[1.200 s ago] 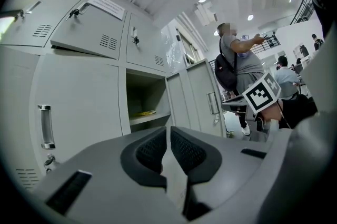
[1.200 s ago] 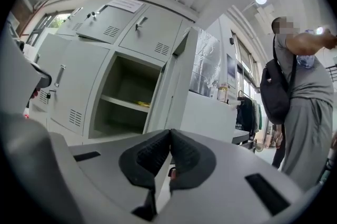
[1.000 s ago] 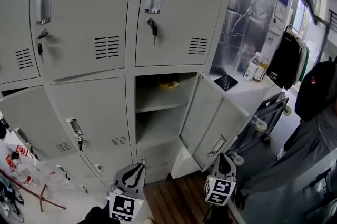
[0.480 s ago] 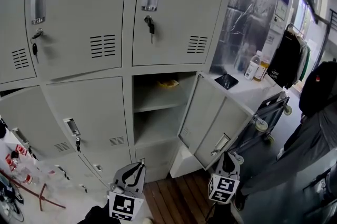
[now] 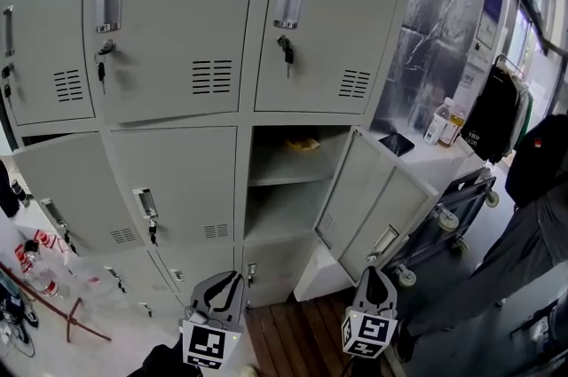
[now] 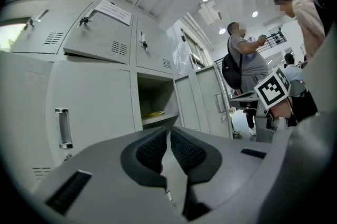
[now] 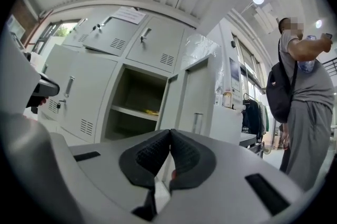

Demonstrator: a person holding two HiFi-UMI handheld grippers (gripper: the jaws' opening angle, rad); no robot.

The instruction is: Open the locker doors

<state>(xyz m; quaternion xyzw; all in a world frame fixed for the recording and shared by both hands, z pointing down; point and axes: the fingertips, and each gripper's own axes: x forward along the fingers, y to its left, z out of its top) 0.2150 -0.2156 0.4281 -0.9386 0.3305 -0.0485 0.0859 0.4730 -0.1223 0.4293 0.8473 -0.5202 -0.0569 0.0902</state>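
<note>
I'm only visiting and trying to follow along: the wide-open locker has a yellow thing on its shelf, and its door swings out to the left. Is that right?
Not quite. The door swings out to the right, not the left, as the head view shows. The rest holds: the locker is wide open and a yellow thing lies on its shelf.

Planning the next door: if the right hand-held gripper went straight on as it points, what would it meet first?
Probably the open locker door, near its hinged edge; the right hand-held gripper aims there, though depth is unclear.
</note>
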